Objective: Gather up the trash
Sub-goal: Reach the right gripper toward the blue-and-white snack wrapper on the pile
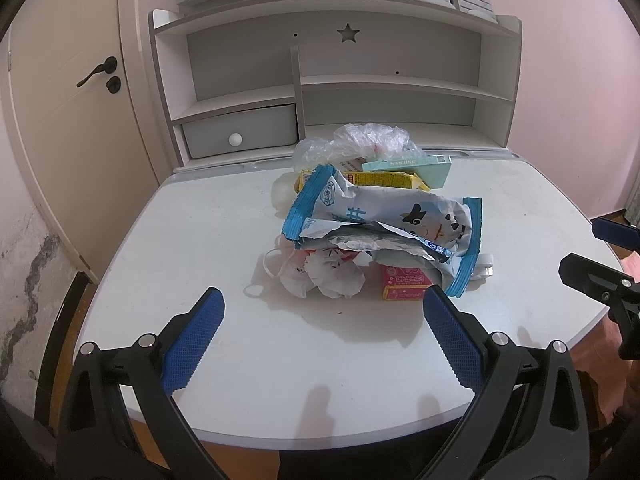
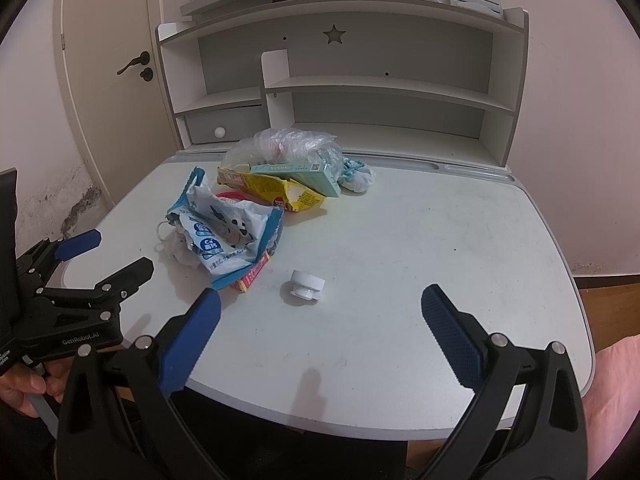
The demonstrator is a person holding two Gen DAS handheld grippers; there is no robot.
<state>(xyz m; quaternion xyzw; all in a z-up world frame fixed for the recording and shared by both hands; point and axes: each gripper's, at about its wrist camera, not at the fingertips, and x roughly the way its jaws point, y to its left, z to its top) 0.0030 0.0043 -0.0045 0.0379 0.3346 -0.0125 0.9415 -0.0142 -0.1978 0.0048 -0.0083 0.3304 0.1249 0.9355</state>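
Trash pile [image 1: 376, 224]: wrappers, boxes and crumpled plastic heaped on the bench [image 1: 180, 240], just ahead of the left hand-held gripper [image 1: 324, 300], jaws apart, empty. Right hand-held gripper [image 2: 320, 300]: jaws apart, empty, white cap [image 2: 306, 285] lying just ahead.

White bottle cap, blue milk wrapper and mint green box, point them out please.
white bottle cap [image 2: 306, 285]: right wrist view, its top.
blue milk wrapper [image 1: 384, 216]: left wrist view, printed middle.
mint green box [image 2: 298, 169]: right wrist view, long side.

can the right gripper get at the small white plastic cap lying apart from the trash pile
Probably yes. The small white plastic cap sits alone on bare grey desk, ahead of the open right gripper, with nothing between them. The pile's blue and white wrapper lies off to its left.
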